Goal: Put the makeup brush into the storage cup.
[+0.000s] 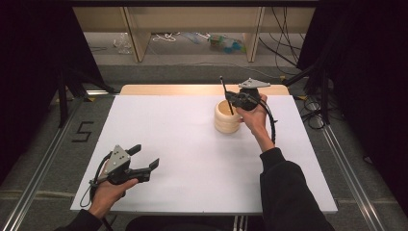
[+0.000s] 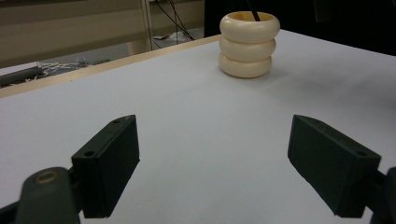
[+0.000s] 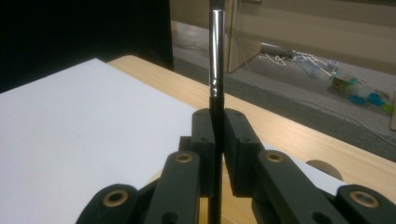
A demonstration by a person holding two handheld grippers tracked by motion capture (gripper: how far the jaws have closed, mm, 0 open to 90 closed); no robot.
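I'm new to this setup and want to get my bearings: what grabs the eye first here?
The cream ribbed cup stands alone toward the far right of the white table. The right gripper, jaws shut on a thin black stick, holds it with its lower end inside the cup. The left gripper rests open at the near left.

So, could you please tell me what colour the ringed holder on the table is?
Cream, with a slightly yellower inner rim; the holder shows best in the left gripper view.

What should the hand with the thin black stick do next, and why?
Probably lower it a little and then open. The right gripper is shut on the black stick, whose lower end already dips into the cream ringed cup. The left gripper rests open, far away.
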